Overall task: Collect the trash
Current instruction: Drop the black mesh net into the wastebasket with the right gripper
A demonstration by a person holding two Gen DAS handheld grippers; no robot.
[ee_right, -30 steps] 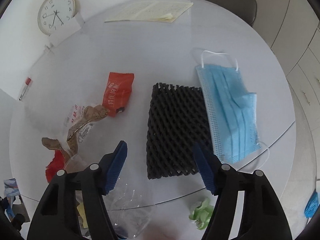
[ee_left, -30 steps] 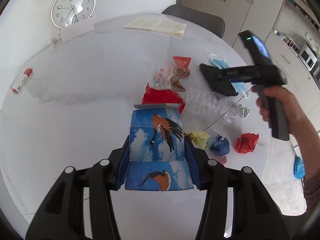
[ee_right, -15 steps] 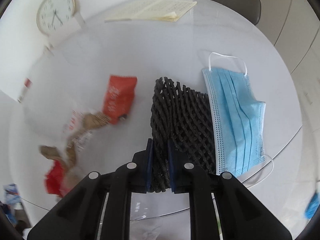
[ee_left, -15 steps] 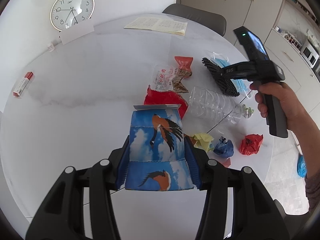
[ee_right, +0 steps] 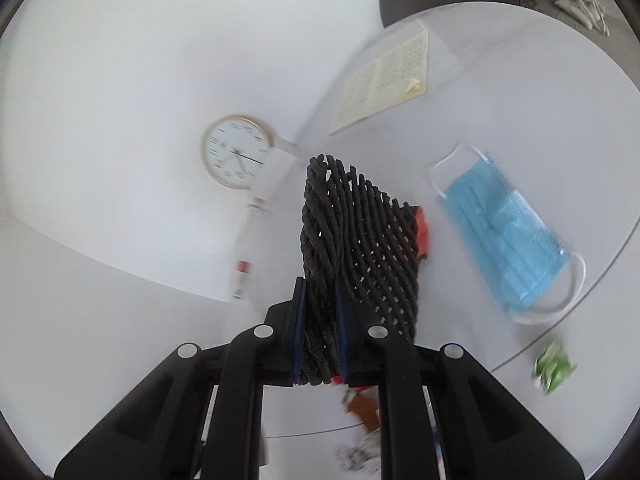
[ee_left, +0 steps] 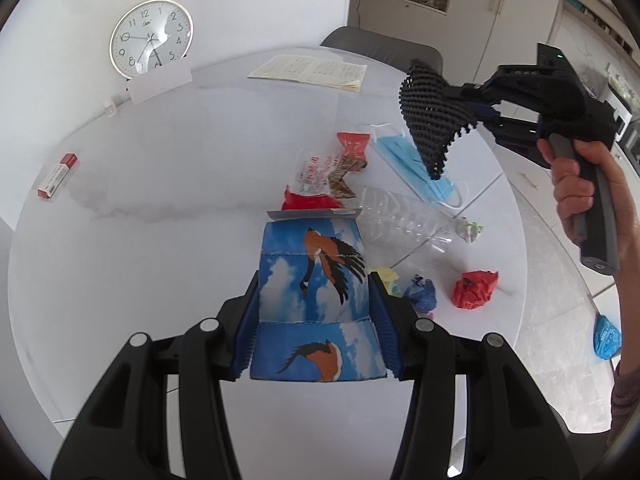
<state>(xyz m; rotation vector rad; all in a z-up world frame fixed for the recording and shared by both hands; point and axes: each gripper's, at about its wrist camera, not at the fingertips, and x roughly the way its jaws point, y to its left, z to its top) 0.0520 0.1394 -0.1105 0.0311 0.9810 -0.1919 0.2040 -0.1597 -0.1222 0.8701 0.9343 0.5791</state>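
My left gripper point(ee_left: 314, 316) is shut on a blue carton with bird pictures point(ee_left: 316, 300), held upright above the white round table point(ee_left: 160, 184). My right gripper point(ee_right: 320, 308) is shut on a black foam net point(ee_right: 352, 236) and holds it in the air above the table; it also shows in the left wrist view point(ee_left: 434, 108). On the table lie a blue face mask point(ee_right: 504, 236), a clear plastic bottle point(ee_left: 400, 216), an orange-red wrapper point(ee_left: 352, 144), a clear printed wrapper point(ee_left: 312, 168), and crumpled red point(ee_left: 474, 284), blue point(ee_left: 420, 294), yellow point(ee_left: 386, 276) and green point(ee_left: 470, 230) scraps.
A wall clock point(ee_left: 150, 42) leans at the table's far edge with a white card point(ee_left: 158, 84). An open booklet point(ee_left: 312, 70) lies at the back. A small red-and-white box point(ee_left: 56, 176) sits at the left. A grey chair point(ee_left: 380, 46) stands behind the table. A blue bag point(ee_left: 606, 336) lies on the floor.
My right gripper closed on the black foam net and lifted it off the table, tilting to the left. The left gripper kept hold of the carton and pulled back a little.
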